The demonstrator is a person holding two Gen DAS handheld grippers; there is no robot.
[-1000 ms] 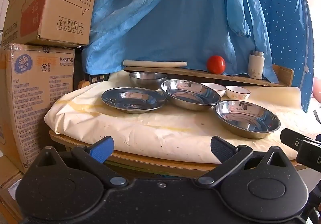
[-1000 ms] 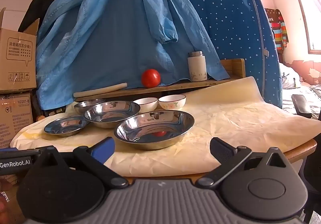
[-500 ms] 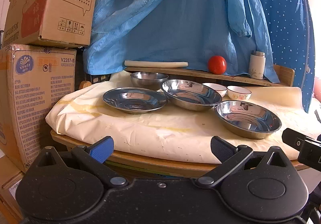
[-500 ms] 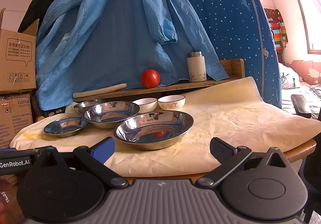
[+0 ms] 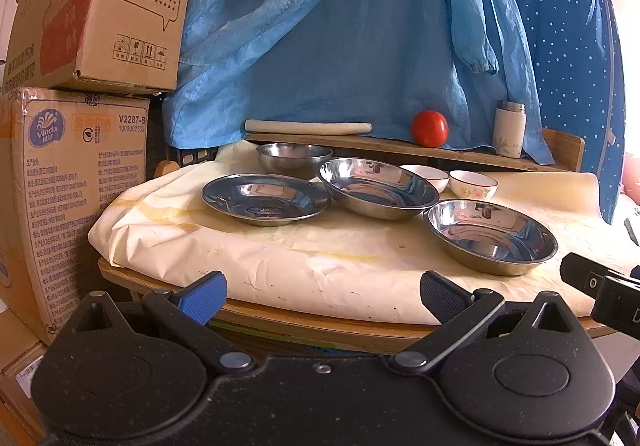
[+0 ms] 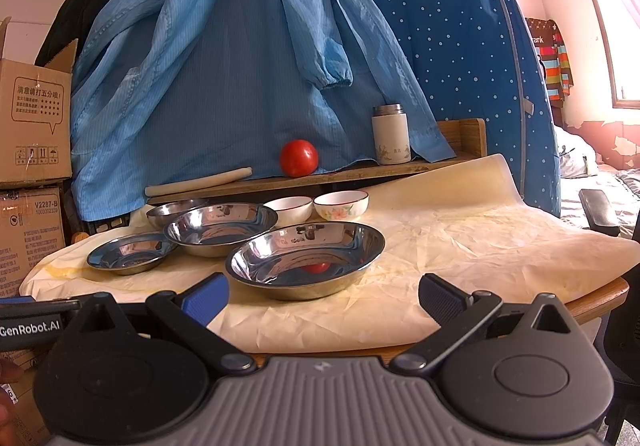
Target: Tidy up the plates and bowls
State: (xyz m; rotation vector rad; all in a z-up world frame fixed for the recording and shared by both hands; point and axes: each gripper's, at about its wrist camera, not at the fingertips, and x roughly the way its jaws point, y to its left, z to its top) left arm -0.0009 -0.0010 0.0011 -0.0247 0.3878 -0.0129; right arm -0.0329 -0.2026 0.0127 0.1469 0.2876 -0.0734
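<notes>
Our left gripper [image 5: 322, 292] and right gripper [image 6: 322, 292] gape empty before steel plates [image 6: 306, 260]; tomato [image 6: 299, 158] and flask [image 6: 391, 140] sit behind.

Lower carton [image 5: 76, 198] — "Vinda", "V2287-B"; tongs body [image 6: 30, 328] — "GenRobot.AI".

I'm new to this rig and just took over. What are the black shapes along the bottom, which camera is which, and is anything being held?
Each picture comes from a camera on a hand-held gripper, looking along its two fingers. The black shapes are the left gripper and right gripper, both open and empty, short of the table. On its paper cover sit a steel plate, three steel bowls, the nearest before the right gripper, and two small white bowls. A tomato sits on the shelf behind.
</notes>
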